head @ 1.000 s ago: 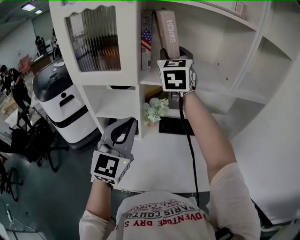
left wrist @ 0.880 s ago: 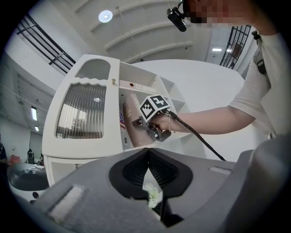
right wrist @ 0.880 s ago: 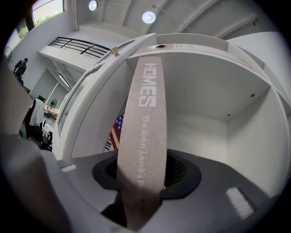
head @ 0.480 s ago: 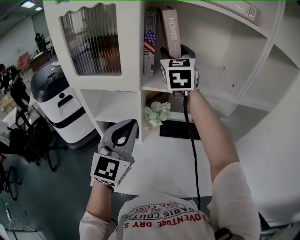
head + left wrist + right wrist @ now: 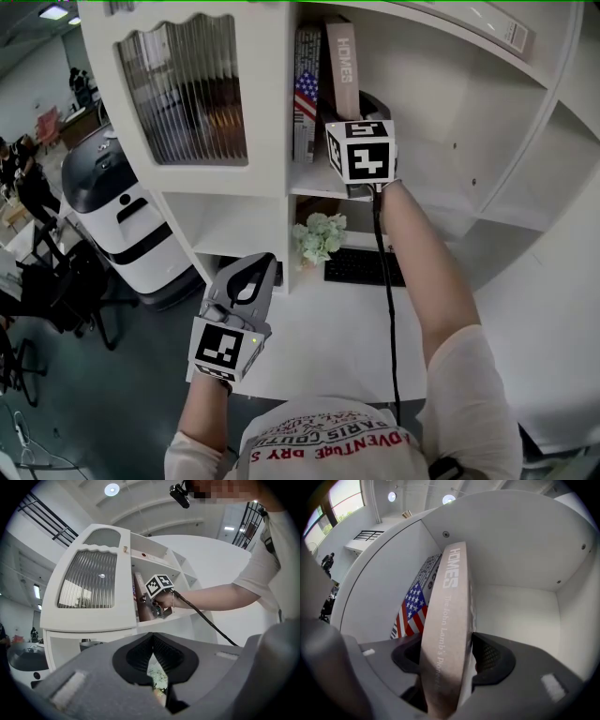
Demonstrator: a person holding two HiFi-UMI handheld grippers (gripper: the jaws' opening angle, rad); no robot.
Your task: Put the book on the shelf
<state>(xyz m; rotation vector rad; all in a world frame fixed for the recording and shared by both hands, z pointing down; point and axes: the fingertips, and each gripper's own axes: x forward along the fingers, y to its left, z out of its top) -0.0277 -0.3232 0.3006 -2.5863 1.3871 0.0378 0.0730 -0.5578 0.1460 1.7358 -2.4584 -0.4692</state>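
A tan book (image 5: 342, 56) with "HOMES" on its spine stands nearly upright on the white shelf (image 5: 323, 186), leaning on a book with a flag cover (image 5: 306, 86). My right gripper (image 5: 356, 105) reaches into that compartment. In the right gripper view the tan book (image 5: 447, 620) sits between the jaws of my right gripper (image 5: 449, 660), which are opening, and a dark gap shows at the left pad. The flag book (image 5: 410, 613) stands behind it. My left gripper (image 5: 249, 274) hangs low in front of the desk, shut and empty, its tips (image 5: 152, 637) meeting.
A ribbed-glass cabinet door (image 5: 183, 89) is left of the book compartment. Below on the desk are a small plant (image 5: 319, 236) and a black keyboard (image 5: 361, 267). A white and black machine (image 5: 112, 206) stands on the floor at left. The compartment's right half (image 5: 520, 616) is bare.
The tan book has come more upright against the flag book. My right gripper stays at it on the shelf. The left gripper has barely shifted.
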